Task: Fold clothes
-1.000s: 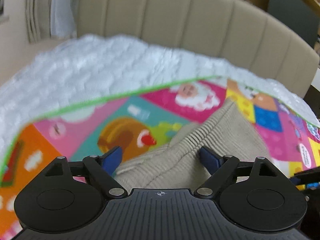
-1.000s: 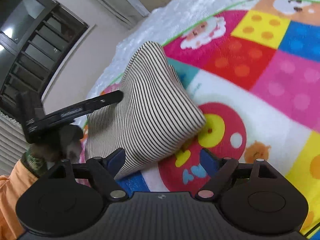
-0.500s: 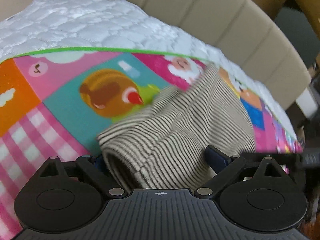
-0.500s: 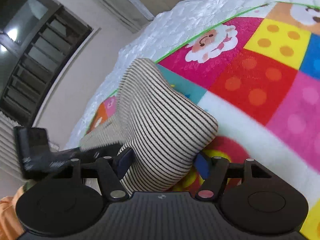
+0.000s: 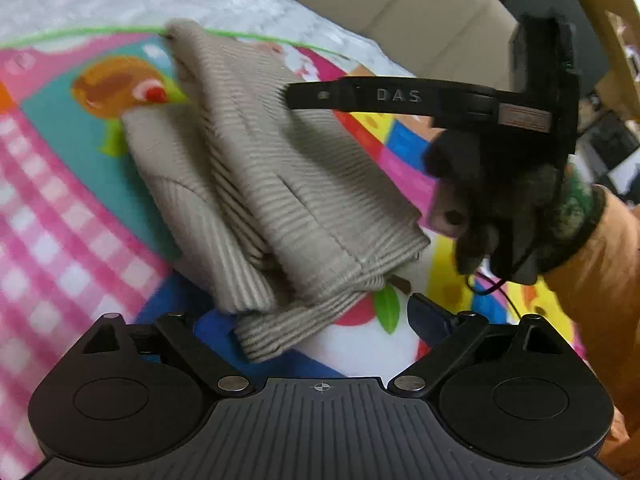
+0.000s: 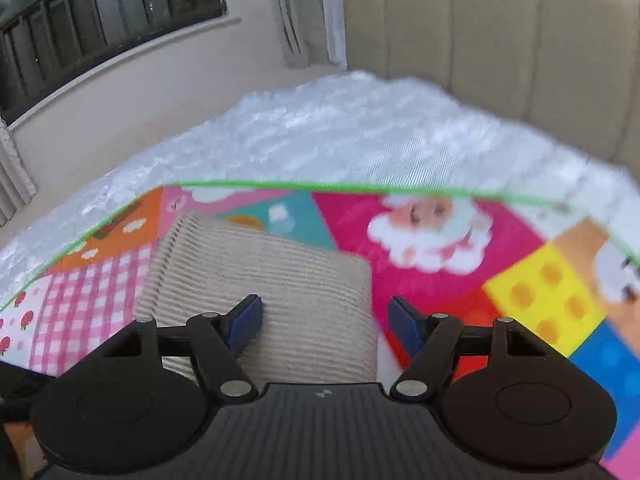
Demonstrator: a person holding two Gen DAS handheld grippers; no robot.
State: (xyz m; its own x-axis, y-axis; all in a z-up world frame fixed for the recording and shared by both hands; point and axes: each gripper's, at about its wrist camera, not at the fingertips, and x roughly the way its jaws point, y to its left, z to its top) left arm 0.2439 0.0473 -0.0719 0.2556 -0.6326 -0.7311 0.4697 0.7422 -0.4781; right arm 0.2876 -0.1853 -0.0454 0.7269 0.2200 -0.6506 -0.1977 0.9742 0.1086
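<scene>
On the white bed cover we see a bright play mat, and on it lies the folded striped garment. Our left claw is spread wide with the garment's near corner between its fingers, nothing clamped. Our right claw is likewise wide open above the garment, holding nothing; whether it touches the cloth we cannot tell.

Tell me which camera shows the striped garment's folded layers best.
The left wrist view: the striped garment lies on the colourful mat with its stacked layers and ribbed hem edge exposed, though blurred. The right wrist view shows only its flat top between the open right gripper fingers, layers hidden.
</scene>
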